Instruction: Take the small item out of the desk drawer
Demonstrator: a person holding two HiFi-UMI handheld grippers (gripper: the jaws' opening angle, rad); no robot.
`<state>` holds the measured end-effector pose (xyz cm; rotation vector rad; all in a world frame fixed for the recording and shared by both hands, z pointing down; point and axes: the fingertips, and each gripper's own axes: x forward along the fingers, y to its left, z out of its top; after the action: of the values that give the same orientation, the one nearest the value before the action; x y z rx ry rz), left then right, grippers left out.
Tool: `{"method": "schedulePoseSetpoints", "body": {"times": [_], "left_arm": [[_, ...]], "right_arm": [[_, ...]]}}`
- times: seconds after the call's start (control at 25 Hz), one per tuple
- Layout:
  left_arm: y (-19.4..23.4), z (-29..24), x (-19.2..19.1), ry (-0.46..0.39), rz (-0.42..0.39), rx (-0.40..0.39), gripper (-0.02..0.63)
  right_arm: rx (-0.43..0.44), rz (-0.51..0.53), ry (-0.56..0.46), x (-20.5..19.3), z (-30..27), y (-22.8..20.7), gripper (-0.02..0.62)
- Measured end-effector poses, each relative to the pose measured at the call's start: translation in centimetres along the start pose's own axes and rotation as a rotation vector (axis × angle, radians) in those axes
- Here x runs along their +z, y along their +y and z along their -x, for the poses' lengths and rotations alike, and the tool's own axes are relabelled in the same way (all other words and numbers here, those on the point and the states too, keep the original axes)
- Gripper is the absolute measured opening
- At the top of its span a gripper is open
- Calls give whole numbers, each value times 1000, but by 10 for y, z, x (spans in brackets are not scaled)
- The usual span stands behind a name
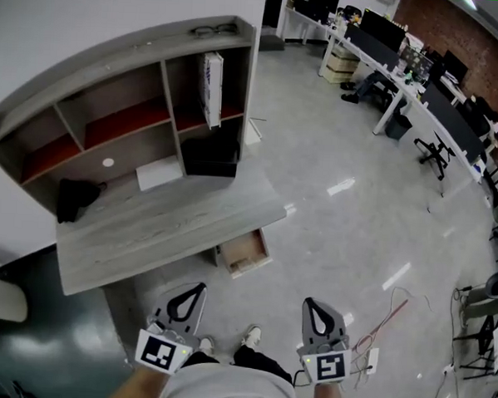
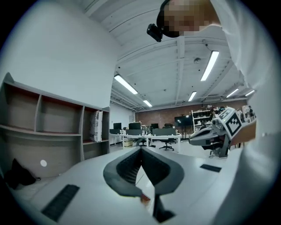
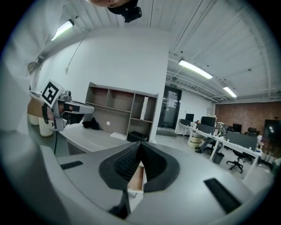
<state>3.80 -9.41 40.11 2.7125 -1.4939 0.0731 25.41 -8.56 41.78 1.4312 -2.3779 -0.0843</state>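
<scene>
Both grippers: you hold the left gripper point(image 1: 196, 291) and the right gripper point(image 1: 311, 307) low at the bottom of the head view, one on each side of your feet and well apart from the desk point(image 1: 164, 223).
Left fingers: clenched tip to tip in the left gripper view, with nothing between them.
Right fingers: clenched together in the right gripper view, also empty.
Desk drawer: the desk drawer point(image 1: 244, 252) stands pulled out under the desk's front edge, just below the centre of the head view. Its open top faces up, and in the right gripper view its tan inside shows through the gap under the jaws.
Small item: you carry it in neither gripper. The drawer's floor looks pale and plain from here, and the item is too small to pick out, so I cannot tell whether or where it lies inside.
Done so far: the drawer is open, so the way in looks clear.
Left to do: by my reading, nearly everything that matters. You have yet to bring a gripper over the drawer, part its jaws, close them on the item and lift it clear.
Progress: early, with the approach not yet made and no contact with the drawer or its contents.
</scene>
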Motion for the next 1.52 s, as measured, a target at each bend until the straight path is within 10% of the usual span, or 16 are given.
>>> {"method": "schedulePoseSetpoints", "body": {"times": [0.52,1.52], "left_arm": [[26,-2,-12,60,22,245,17],[32,27,-121,226,176,435,17]], "right_arm": [[277,165,115,-64,-85,9,23],[714,676,399,-295,-243,96,31]]}}
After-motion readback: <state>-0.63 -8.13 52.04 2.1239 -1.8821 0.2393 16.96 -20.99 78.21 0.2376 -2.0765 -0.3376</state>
